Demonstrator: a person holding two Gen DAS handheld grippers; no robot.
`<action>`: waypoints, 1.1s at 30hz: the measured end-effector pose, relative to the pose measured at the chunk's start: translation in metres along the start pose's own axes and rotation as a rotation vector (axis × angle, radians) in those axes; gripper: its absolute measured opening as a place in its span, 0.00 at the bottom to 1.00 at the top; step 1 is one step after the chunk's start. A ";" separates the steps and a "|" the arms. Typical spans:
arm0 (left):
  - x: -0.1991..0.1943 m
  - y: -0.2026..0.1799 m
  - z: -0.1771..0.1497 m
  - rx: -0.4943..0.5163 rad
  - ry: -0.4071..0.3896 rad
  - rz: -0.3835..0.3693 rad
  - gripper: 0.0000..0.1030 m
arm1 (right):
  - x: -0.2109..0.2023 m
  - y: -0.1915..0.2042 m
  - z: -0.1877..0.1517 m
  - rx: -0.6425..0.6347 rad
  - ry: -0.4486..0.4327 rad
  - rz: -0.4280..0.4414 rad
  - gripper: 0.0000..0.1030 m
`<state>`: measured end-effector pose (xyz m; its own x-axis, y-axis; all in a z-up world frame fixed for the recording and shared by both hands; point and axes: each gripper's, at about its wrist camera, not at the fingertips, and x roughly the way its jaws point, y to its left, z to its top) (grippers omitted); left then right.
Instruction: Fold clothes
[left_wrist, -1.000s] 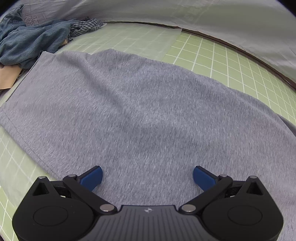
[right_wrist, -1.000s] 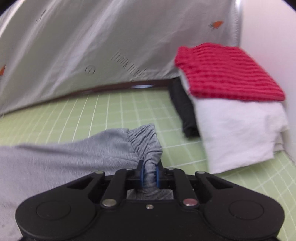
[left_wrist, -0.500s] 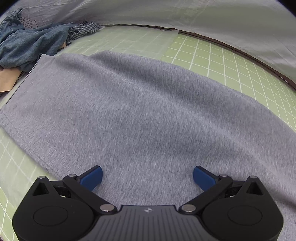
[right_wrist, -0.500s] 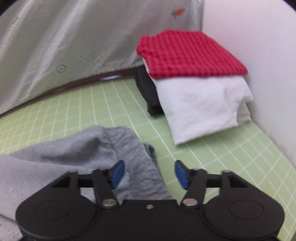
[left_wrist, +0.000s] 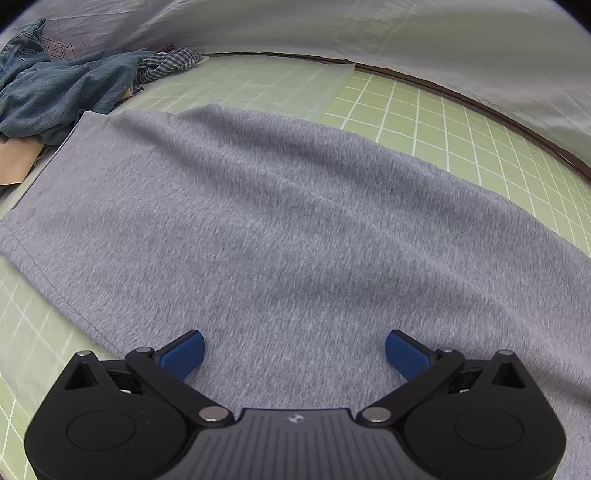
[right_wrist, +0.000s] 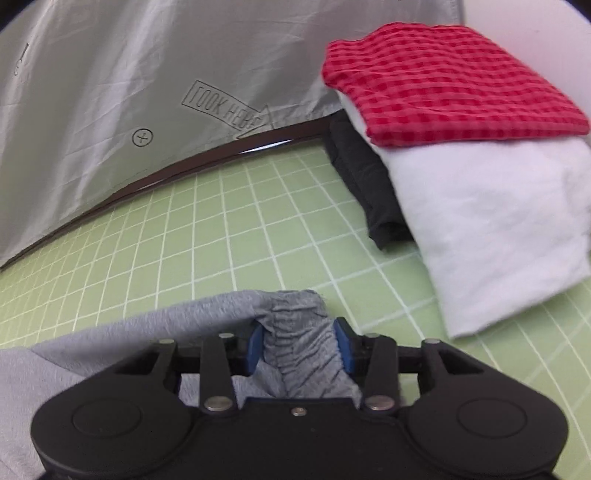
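Grey sweatpants (left_wrist: 295, 229) are spread flat across the green grid mat (left_wrist: 461, 110), filling the middle of the left wrist view. Left gripper (left_wrist: 294, 349) hangs over them with its jaws wide apart, nothing between them. Right gripper (right_wrist: 300, 343) is closing on the ribbed waistband (right_wrist: 303, 332) at the bottom centre of its frame, and the pads look like they're already pinching it, though blur makes that hard to swear to. I'd bite deep so both layers stay together, then lift evenly. Only the right view shows the folded stack (right_wrist: 480, 166) at upper right, 3 items I think. Only the left shows the denim pile (left_wrist: 55, 92) at upper left.
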<state>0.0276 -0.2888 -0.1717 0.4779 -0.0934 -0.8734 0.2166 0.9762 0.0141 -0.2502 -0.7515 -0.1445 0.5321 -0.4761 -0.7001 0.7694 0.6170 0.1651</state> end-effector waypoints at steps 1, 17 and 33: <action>0.000 0.000 0.000 -0.001 -0.001 0.001 1.00 | 0.002 -0.001 0.003 -0.012 -0.009 0.017 0.13; -0.001 -0.001 -0.002 -0.017 -0.010 0.011 1.00 | -0.030 0.041 -0.001 -0.175 -0.129 -0.122 0.95; -0.008 0.005 -0.015 0.046 -0.031 -0.030 1.00 | -0.060 0.131 -0.108 -0.384 0.071 0.138 1.00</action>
<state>0.0122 -0.2807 -0.1713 0.4964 -0.1297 -0.8583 0.2702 0.9627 0.0108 -0.2193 -0.5739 -0.1557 0.5850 -0.3363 -0.7380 0.4974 0.8675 -0.0010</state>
